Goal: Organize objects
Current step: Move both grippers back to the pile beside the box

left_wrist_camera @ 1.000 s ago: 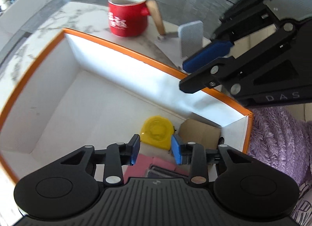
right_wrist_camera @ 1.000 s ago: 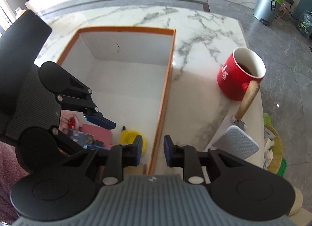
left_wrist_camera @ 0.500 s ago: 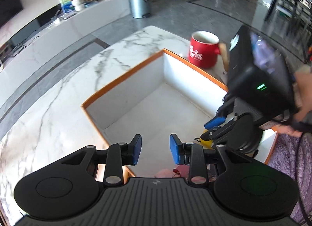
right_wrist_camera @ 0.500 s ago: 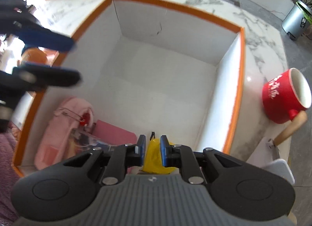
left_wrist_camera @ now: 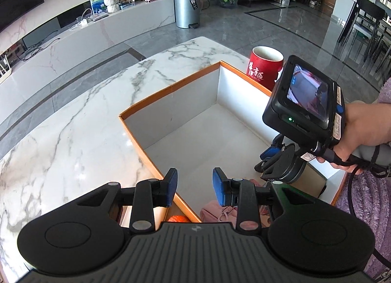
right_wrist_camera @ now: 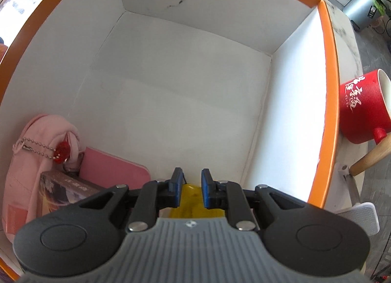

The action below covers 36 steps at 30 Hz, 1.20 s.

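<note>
your right gripper (right_wrist_camera: pixel 190 189) hangs half-closed around the yellow object (right_wrist_camera: pixel 189 200) at the box's (right_wrist_camera: pixel 327 68) near edge, grip unclear, left gripper (left_wrist_camera: pixel 194 189) empty; squeeze firmly before lifting.

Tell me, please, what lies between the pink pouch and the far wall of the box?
Only bare box floor between pink pouch and far wall, per the right wrist view.

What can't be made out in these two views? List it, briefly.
- Yellow object: right wrist view, mostly under the right hand-held gripper. Whether its pads press on it is unclear.
- Orange thing: left wrist view, mostly covered by the left hand-held gripper, so it cannot be identified.
- Red mug: right wrist view, cut off by the frame edge.
</note>
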Motion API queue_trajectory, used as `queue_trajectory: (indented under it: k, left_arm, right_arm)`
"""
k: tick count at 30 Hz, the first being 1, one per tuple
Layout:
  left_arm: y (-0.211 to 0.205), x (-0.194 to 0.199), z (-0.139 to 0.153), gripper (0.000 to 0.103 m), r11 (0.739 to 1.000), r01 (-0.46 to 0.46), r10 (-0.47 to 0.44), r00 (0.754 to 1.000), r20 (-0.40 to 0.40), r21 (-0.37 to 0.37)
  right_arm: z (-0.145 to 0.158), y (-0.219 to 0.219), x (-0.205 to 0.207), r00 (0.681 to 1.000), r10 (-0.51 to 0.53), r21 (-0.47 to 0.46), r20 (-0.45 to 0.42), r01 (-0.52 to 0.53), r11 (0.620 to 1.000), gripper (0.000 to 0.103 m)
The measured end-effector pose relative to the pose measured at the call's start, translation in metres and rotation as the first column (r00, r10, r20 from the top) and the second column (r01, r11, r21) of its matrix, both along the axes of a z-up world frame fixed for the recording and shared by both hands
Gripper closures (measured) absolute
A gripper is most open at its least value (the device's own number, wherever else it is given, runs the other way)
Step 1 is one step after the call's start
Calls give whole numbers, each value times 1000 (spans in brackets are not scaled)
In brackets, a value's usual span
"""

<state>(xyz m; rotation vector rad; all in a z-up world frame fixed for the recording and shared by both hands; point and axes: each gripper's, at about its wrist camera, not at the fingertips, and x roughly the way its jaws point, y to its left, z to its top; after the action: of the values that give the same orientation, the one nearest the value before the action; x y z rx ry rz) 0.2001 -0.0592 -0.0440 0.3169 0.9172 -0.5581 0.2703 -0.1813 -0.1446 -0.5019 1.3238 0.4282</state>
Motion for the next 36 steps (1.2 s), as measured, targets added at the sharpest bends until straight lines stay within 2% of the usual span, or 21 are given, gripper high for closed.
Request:
queue_trajectory:
  k: [3,7,11,15,19,22,24,25,26,28,31,33,36]
  left_arm:
    - [15,-4,10,65,999,-40,41,999,16,-27]
    - [51,-16,31,65,989,-129,132,990,40,-67]
    - [85,-29,44,65,972,-225,229,971,68,-65]
    - [112,-42,46,65,944,-314,321,945,62,-103]
    - [139,-52,37,65,868,-472,475,880,-14,-158]
    - [157,-63,28,65,822,-532,530,845,-68,-203]
    - [164,-66,19,65,801,-561,555,827,-94,-207]
    - [168,-68,13,65,790,-577,567,816,-112,-206]
    - [170,-67,9,65,780,-589,575,808,-128,-212]
    - [175,-67,-3,65,748,-617,591,787,-176,-246]
    - [182,-62,-19,63,684,-660,604,752,-266,-311]
    - [184,-57,-29,60,648,-689,614,725,-312,-326]
    - [181,-47,-44,51,613,-723,620,691,-372,-319]
  right_arm:
    - [7,-2,-2,1000,-11,24,6,11,1000,86]
    - [39,-7,-17,996,-23,79,80,17,997,85]
    - [81,-8,-39,987,-65,202,146,35,979,84]
    - [116,10,-57,978,-87,343,190,17,939,84]
    - [130,47,-80,970,-26,416,240,-78,906,84]
    - [131,80,-89,963,72,420,260,-180,889,84]
    - [129,100,-101,958,128,413,257,-228,881,84]
    - [126,109,-104,956,148,407,253,-244,880,80]
    - [123,118,-108,955,163,399,250,-254,881,77]
    - [115,133,-110,954,180,373,241,-262,890,77]
    - [101,148,-107,950,198,317,241,-270,909,79]
    - [95,155,-103,942,213,277,260,-284,918,80]
    - [86,164,-94,933,235,225,272,-299,927,80]
